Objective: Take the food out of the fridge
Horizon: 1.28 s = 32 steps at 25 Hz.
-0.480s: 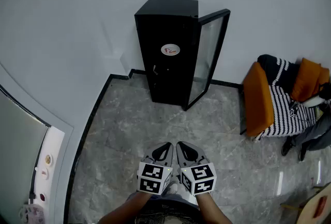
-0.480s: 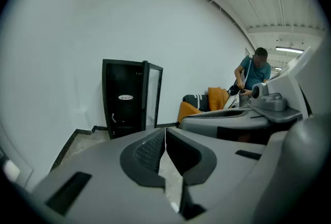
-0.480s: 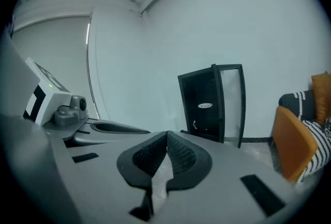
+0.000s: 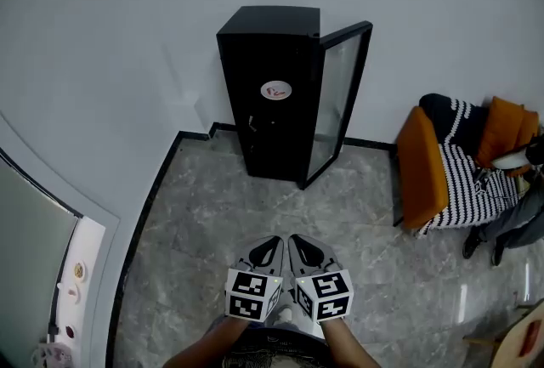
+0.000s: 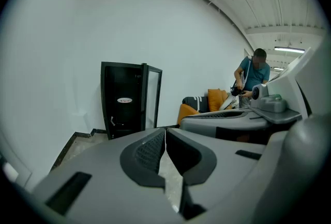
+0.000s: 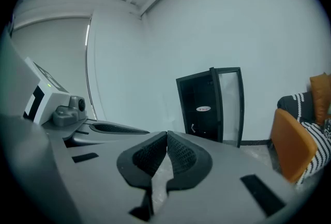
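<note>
1. The black fridge [image 4: 270,94] stands far off against the wall. I see no food inside from here, so I might reach for the wrong shelf.
2. Its glass door [image 4: 340,90], on the right, is only partly open, and I could knock it.
3. The left tongs [image 5: 164,132] and right tongs [image 6: 166,137] are closed and empty. If they arrive shut, they would shove the food.

The fridge [image 4: 272,94] is small, tall and black, with a little white sticker [image 4: 274,90] on it. It stands upright by the wall [image 4: 127,35], far in front of the left gripper [image 4: 270,246] and right gripper [image 4: 299,244]. Its glass door [image 4: 340,94] is open on the right.
</note>
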Each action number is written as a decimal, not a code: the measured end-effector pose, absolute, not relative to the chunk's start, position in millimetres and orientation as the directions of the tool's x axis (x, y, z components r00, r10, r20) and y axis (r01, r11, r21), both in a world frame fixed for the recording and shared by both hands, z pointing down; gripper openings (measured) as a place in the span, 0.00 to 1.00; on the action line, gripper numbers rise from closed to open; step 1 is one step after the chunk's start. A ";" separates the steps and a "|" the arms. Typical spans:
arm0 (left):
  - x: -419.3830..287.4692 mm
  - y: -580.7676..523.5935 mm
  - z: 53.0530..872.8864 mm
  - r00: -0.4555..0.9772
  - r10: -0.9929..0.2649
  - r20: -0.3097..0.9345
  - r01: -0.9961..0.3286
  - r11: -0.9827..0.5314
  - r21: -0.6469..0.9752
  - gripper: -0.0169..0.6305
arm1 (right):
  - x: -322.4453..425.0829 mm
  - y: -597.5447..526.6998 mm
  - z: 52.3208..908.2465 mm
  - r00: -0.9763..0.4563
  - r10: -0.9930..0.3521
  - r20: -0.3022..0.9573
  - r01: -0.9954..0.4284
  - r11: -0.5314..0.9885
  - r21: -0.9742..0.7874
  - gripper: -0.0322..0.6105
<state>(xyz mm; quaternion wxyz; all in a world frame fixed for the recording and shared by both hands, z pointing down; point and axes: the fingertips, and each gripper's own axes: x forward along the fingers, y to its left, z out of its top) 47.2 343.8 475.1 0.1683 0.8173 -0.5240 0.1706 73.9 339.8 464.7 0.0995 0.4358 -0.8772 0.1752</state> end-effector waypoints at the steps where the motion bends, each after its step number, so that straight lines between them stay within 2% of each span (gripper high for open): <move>1: 47.1 341.4 474.9 0.396 -0.799 0.453 -0.913 -0.397 0.098 0.06 | 73.0 338.1 464.8 -0.599 -0.730 0.329 -0.800 0.557 -0.221 0.08; 17: 18.0 245.8 487.1 0.474 -0.753 0.456 -0.877 -0.449 0.170 0.06 | 40.8 246.8 480.7 -0.538 -0.747 0.391 -0.842 0.501 -0.201 0.08; 32: -46.7 124.8 486.4 0.523 -0.708 0.474 -0.849 -0.485 0.212 0.06 | -28.2 129.0 481.6 -0.516 -0.736 0.437 -0.854 0.480 -0.200 0.08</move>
